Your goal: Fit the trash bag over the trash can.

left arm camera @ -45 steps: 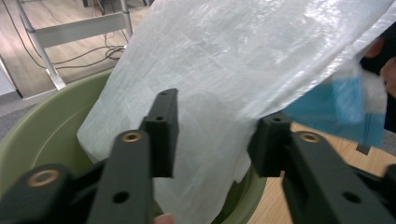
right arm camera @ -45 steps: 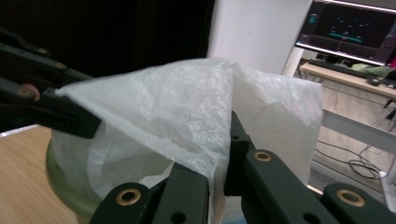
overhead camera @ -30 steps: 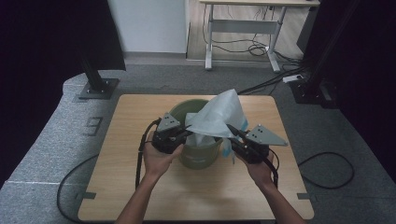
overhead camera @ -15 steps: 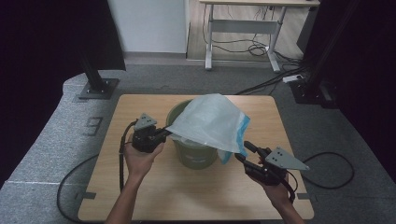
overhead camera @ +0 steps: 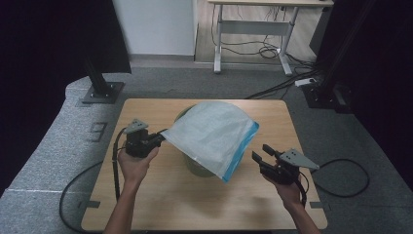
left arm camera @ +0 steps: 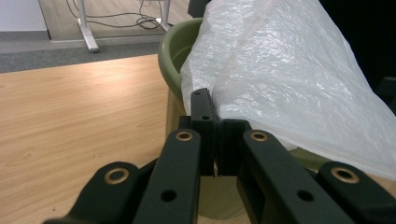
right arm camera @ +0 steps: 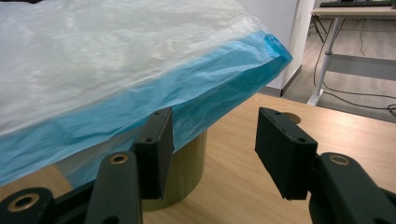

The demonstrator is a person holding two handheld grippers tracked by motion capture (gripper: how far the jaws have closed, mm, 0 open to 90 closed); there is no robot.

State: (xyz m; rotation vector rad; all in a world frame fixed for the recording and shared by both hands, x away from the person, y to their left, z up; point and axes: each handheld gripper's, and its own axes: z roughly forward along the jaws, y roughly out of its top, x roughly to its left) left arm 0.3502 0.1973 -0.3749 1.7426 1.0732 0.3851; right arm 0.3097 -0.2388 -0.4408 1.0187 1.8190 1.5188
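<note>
Since the earlier frames the left gripper (overhead camera: 157, 140) has drawn out leftward, stretching the translucent white plastic bag with a blue edge (overhead camera: 214, 134) into a sheet over the olive-green round plastic bin (left arm camera: 175, 56) on the wooden bench (overhead camera: 160, 195). Its jaws are clamped tight on the bag's left corner. The bag drapes rightward across the bin's rim. The right gripper (overhead camera: 263, 155) has dropped away; its jaws have just been opening and stand apart, nothing between them, near the bag's blue edge.

Crinkled glossy plastic bag (overhead camera: 214, 134), matt wooden table (overhead camera: 160, 195).
</note>
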